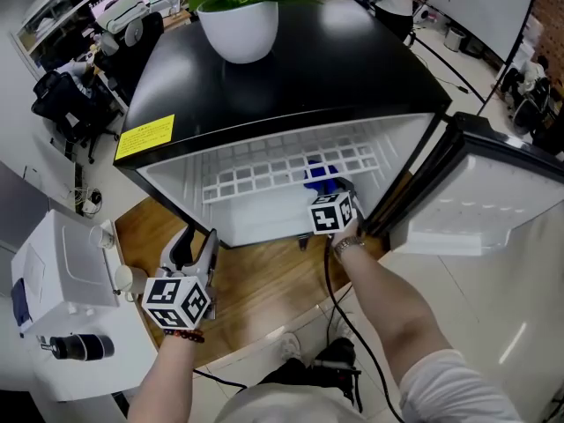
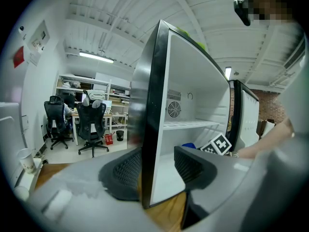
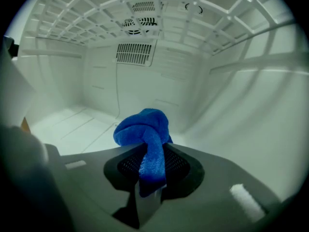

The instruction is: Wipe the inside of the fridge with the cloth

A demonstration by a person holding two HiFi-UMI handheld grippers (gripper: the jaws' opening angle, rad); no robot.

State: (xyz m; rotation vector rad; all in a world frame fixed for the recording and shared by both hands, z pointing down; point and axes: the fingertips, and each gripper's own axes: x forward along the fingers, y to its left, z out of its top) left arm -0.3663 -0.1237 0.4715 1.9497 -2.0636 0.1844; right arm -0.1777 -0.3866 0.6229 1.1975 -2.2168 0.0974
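Note:
The small black fridge stands open, its white inside facing me. My right gripper reaches into the lower compartment and is shut on a bunched blue cloth, which sits low by the right wall; the blue cloth also shows through the wire shelf in the head view. My left gripper waits outside, in front of the fridge's left front edge, jaws open with that edge seen between them but apart from the pads.
The fridge door hangs open at the right. A white plant pot stands on the fridge top. A white appliance and a paper cup sit at the left on the wooden floor panel. Office chairs stand further left.

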